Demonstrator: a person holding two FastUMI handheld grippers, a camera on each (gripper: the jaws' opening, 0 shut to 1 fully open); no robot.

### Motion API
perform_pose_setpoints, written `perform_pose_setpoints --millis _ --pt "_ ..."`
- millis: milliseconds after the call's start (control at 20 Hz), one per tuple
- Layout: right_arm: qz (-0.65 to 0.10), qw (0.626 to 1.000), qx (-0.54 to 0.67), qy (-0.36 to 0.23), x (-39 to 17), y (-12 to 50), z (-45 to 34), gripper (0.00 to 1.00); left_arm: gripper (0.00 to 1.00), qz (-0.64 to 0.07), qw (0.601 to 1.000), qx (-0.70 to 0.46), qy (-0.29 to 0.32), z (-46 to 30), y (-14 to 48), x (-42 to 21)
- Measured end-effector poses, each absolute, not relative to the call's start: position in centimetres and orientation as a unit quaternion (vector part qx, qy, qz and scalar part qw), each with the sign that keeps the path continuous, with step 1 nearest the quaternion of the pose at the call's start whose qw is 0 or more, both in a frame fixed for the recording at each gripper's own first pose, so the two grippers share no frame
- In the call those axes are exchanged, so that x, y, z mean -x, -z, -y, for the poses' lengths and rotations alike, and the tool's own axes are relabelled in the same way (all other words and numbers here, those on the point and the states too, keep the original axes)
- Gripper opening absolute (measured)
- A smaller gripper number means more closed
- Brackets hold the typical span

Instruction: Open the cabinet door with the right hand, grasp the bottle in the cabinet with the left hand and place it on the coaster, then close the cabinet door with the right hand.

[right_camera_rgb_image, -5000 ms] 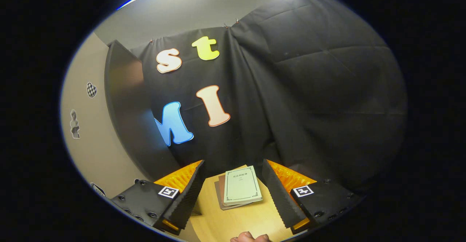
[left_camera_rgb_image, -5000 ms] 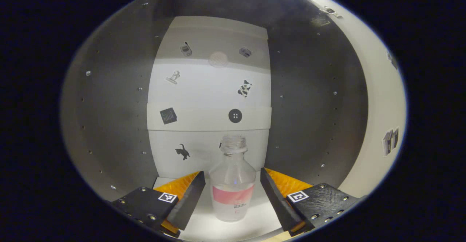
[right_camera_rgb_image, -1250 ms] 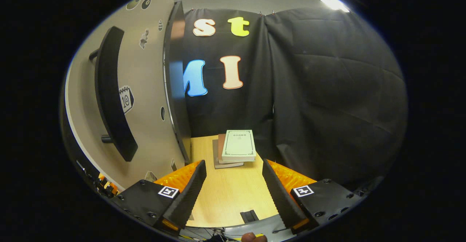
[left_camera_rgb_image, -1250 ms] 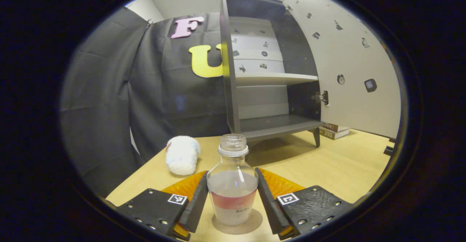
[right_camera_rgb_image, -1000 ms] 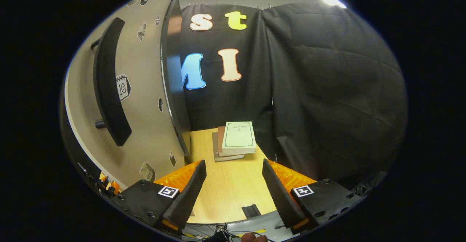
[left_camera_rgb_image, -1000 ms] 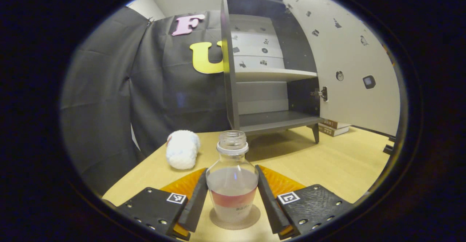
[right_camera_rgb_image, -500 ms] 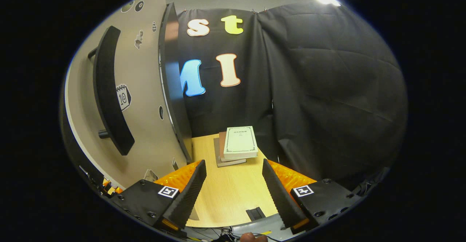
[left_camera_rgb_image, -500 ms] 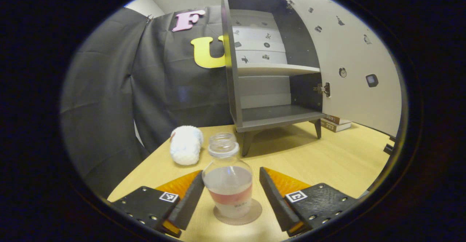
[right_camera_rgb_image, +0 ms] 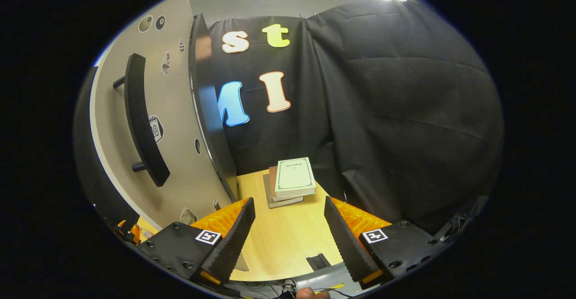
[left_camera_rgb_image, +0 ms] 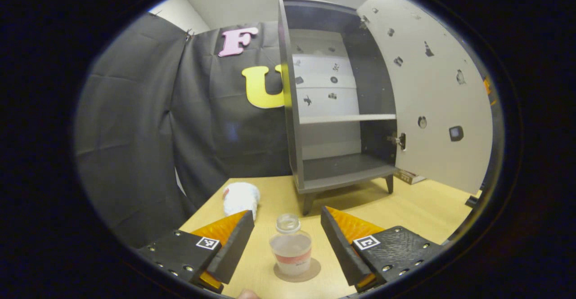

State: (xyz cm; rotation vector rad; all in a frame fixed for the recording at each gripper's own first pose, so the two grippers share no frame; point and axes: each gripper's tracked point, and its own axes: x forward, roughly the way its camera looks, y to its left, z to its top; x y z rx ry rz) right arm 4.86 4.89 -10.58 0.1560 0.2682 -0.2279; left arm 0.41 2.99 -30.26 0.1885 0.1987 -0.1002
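A clear capless bottle (left_camera_rgb_image: pixel 291 249) with a red label stands upright on a round brown coaster (left_camera_rgb_image: pixel 310 272) on the wooden table. My left gripper (left_camera_rgb_image: pixel 288 240) is open, raised and drawn back, its fingers apart from the bottle on either side. Behind stands the dark cabinet (left_camera_rgb_image: pixel 335 110) with its pale door (left_camera_rgb_image: pixel 432 96) swung open to the right; its shelves are bare. In the right gripper view my right gripper (right_camera_rgb_image: pixel 288 234) is open with nothing between its fingers, just right of the door's outer face (right_camera_rgb_image: pixel 175 132) and its long black handle (right_camera_rgb_image: pixel 141 119).
A white fluffy toy (left_camera_rgb_image: pixel 240 198) lies on the table left of the bottle. A stack of books (right_camera_rgb_image: pixel 290 180) sits on the table by the black cloth wall, past the door's edge. A fingertip (right_camera_rgb_image: pixel 308 293) shows at the bottom edge.
My left gripper has let go of the bottle on the coaster, opened and pulled back and up. The right gripper has shifted slightly beside the door.
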Motion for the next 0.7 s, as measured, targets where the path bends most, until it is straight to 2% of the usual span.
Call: perform_pose_setpoints --millis 250,450,600,650,700 --pt "-0.092 0.988 -0.069 0.105 -5.0 6.6 -4.3 0.98 0.9 -0.11 0.989 -0.097 0.013 -2.7 23.7 1.8" --pt "-0.046 0.997 -0.029 0.058 -5.9 2.2 -4.8 0.98 0.9 -0.116 0.992 -0.056 -0.014 -0.8 17.8 4.0" --pt "-0.019 0.999 -0.029 0.019 -6.2 -0.3 -5.2 0.93 0.89 -0.139 0.987 -0.039 -0.071 -0.4 14.7 6.1" --pt "-0.014 1.0 -0.027 0.002 -6.3 -0.8 -5.4 0.98 0.9 -0.136 0.987 -0.025 -0.08 0.3 13.2 6.6" --pt "-0.015 1.0 -0.021 -0.013 -6.5 -0.8 -5.4 0.98 0.89 -0.134 0.988 -0.011 -0.082 1.3 12.3 7.3"
